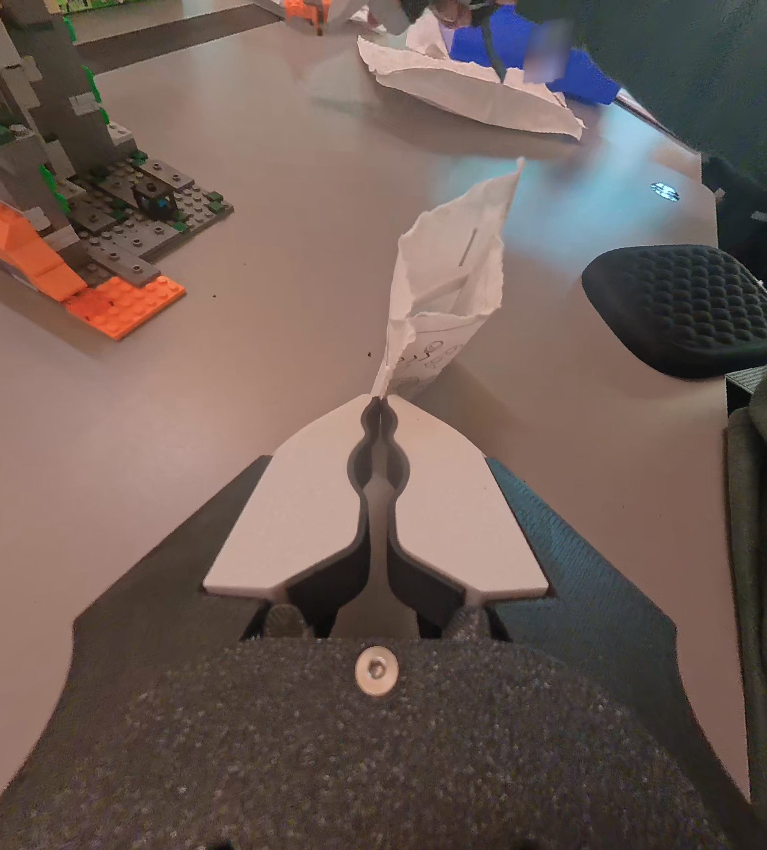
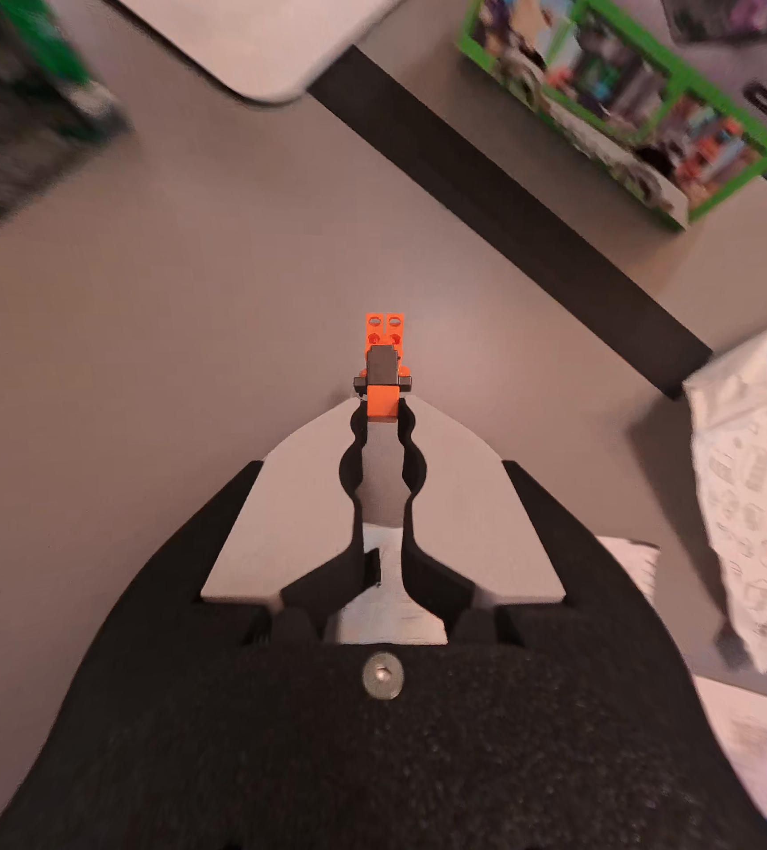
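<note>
- The left gripper (image 1: 380, 404) was pinched tight on the torn bottom corner of a white paper bag (image 1: 450, 276).
- The paper bag stuck out straight past the fingertips and leaned a little to the right. Its long side ran away from the gripper, toward the far edge of the table (image 1: 280, 184).
- The bag hung above the table, and its open torn top pointed up and away.
- A brick model (image 1: 64, 198) in grey, green and orange stood near the table's left edge, well apart from the left gripper.
- A bigger torn sheet of white paper (image 1: 473, 99) lay near the far edge of the table, with something blue just behind it.
- A black bumpy chair armrest (image 1: 689, 308) sat just past the right edge of the table.
- The right gripper (image 2: 383, 404) was clamped on a small orange and dark grey brick piece (image 2: 383, 368).
- Both pads (image 2: 357, 423) pressed on the orange end of the brick piece. The rest of it pointed straight ahead, with the long side in line with the fingers.
- The right gripper was held above the table and looked down at it.
- A white printed bag (image 2: 749, 483) lay to the right of the right gripper.
- A green toy box (image 2: 620, 110) lay far off on the next table, past a dark gap.
- Neither gripper could be clearly made out in the other one's view, so which one was nearer to what could not be told.
</note>
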